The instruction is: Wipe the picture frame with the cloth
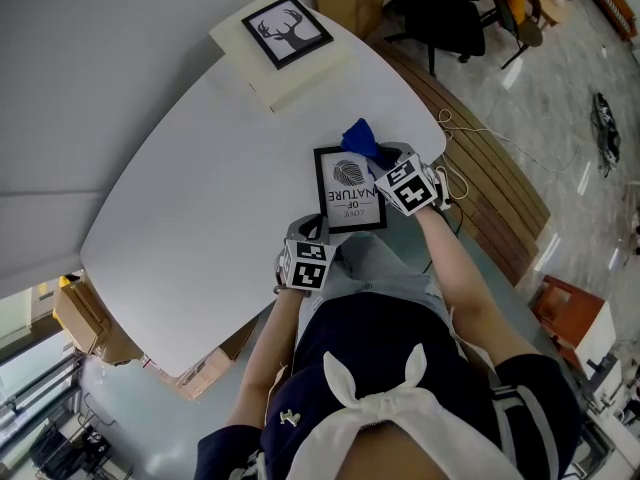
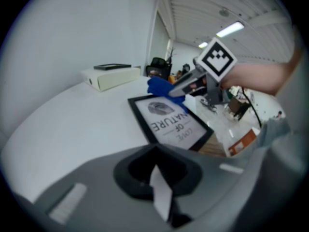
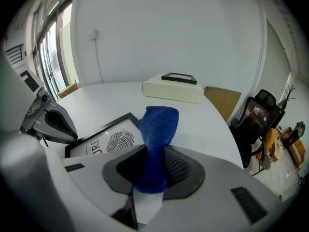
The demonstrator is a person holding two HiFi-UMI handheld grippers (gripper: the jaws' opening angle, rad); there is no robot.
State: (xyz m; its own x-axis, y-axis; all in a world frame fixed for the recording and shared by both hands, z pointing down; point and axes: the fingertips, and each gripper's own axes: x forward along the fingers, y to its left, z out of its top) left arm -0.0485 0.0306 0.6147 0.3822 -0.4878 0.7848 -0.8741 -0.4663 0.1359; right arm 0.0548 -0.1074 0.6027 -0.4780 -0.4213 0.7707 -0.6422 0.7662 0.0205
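While left gripper fingers pinched the black-edged picture frame, right gripper fingers clamped blue terry cloth; we judged wiping underway, sweep across glass next.

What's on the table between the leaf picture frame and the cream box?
Nothing: the head view shows only bare table between picture frame and cream box.

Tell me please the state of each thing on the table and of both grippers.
picture frame: lying flat, face up
right gripper: shut on the cloth
cloth: bunched, sticking up from the jaws
left gripper: jaws together, near the picture frame's corner
deer picture: flat on a cream box
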